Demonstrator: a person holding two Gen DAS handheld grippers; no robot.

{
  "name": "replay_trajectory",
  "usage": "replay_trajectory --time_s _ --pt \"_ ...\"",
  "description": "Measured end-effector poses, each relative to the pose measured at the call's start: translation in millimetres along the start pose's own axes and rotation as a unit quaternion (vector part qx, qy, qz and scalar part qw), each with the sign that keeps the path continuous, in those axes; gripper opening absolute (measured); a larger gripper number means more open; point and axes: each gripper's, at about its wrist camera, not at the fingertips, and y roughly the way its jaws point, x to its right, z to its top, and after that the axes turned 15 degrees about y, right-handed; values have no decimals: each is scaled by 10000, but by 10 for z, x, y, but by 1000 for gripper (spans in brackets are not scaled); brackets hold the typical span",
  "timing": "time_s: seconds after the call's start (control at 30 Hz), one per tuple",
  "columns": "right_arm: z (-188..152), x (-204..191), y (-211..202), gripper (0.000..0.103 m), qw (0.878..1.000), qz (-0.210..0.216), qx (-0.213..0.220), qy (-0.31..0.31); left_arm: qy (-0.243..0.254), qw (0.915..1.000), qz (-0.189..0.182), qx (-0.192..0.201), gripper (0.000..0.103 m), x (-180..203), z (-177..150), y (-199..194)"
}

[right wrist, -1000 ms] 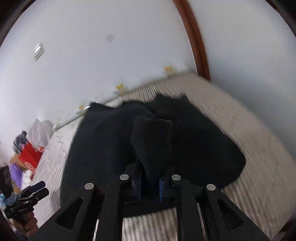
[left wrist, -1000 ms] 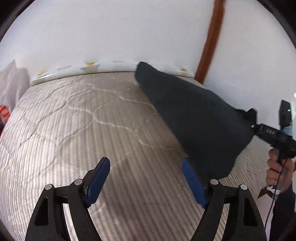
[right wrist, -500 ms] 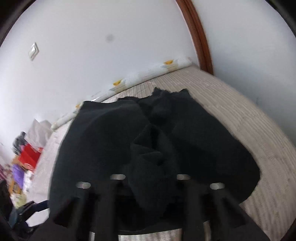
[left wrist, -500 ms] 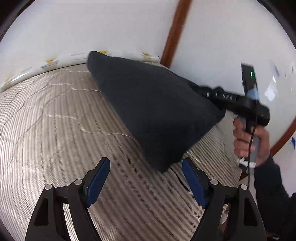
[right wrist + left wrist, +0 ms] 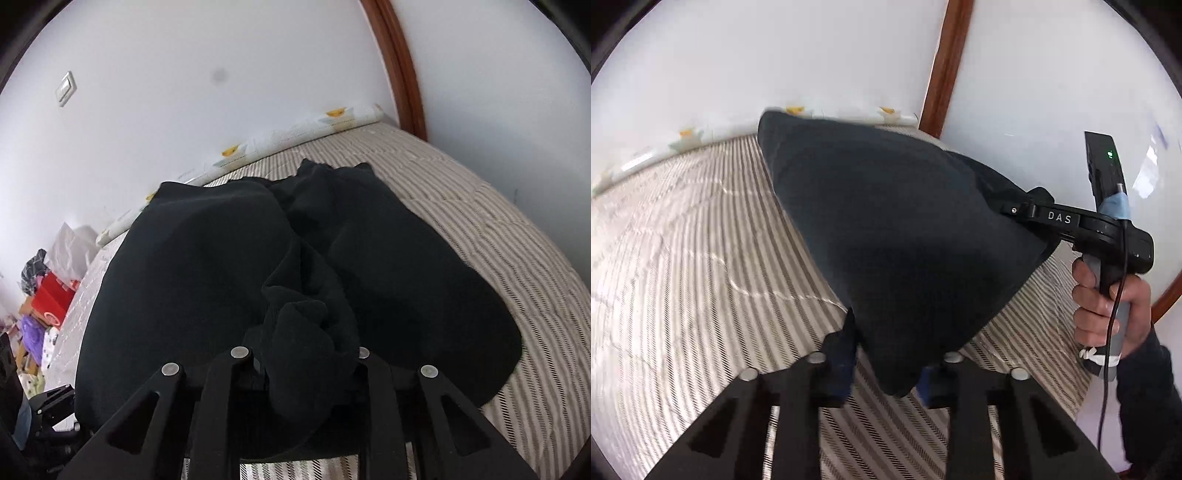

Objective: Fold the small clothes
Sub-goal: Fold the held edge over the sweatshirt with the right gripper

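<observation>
A dark garment (image 5: 905, 240) is held up off the striped mattress (image 5: 701, 277), stretched between both grippers. My left gripper (image 5: 886, 373) is closing, and the garment's lower corner sits between its blue pads (image 5: 844, 369), which meet the cloth. My right gripper (image 5: 1027, 212), held by a hand (image 5: 1108, 302), is shut on the garment's right edge. In the right wrist view the garment (image 5: 203, 277) drapes wide in front of the right gripper (image 5: 306, 369), which pinches a bunched fold that hides the pads.
A rolled floral sheet (image 5: 683, 136) lies along the mattress's far edge against the white wall. Brown wooden trim (image 5: 942, 62) runs up the wall corner. Bags and a red box (image 5: 51, 295) are piled beside the bed at the left.
The left gripper moved up to the garment's hanging corner and its jaws went from wide open to closed around it. The right gripper kept its hold and barely moved.
</observation>
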Motion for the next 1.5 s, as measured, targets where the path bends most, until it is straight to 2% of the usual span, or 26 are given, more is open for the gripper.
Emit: replay_trajectory --time_s 0.07,0.23,0.3,0.5,0.7,0.83,0.93,1.0,1.03,1.1,1.23,1.4,1.5 --pt "0 -22 18 18 9999 106 -33 10 26 9999 96 28 19 -37 -1 -32" --pt "-26 -202 171 16 9987 404 -267 169 -347 9990 211 187 16 -243 -145 -230" --pt "-52 -318 244 16 9981 492 -333 139 -559 9978 274 234 16 -436 -232 -327" --pt "-239 -963 547 16 9950 711 -649 -251 -954 9932 620 257 15 -942 -528 -646" --pt "-459 -1658 861 16 9869 1104 -988 -645 -1265 9868 1004 121 15 -1357 -889 -940" --pt "-560 -1909 942 16 9846 1180 -1032 -771 -1388 9864 882 57 17 -1459 -991 -960" --pt "-530 -1865 865 16 9855 1190 -1014 -653 -1323 9878 805 134 26 -1483 -985 -941" --pt "-487 -1816 790 16 9860 1241 -927 -616 -1245 9888 822 63 49 -1455 -992 -909" --pt "-482 -1808 742 16 9861 1266 -872 -632 -1182 9898 798 47 51 -1434 -985 -881" --pt "-453 -1788 658 16 9867 1298 -725 -659 -1091 9912 756 31 51 -1380 -956 -811" --pt "-405 -1741 454 15 9877 1351 -448 -646 -1006 9906 892 -262 51 -1308 -877 -674" --pt "-315 -1535 35 14 9882 1324 431 -634 -839 9905 1035 -354 53 -1228 -798 -630" --pt "-300 -1270 -79 14 9918 1066 552 -431 -724 9920 968 -358 53 -1177 -775 -606"
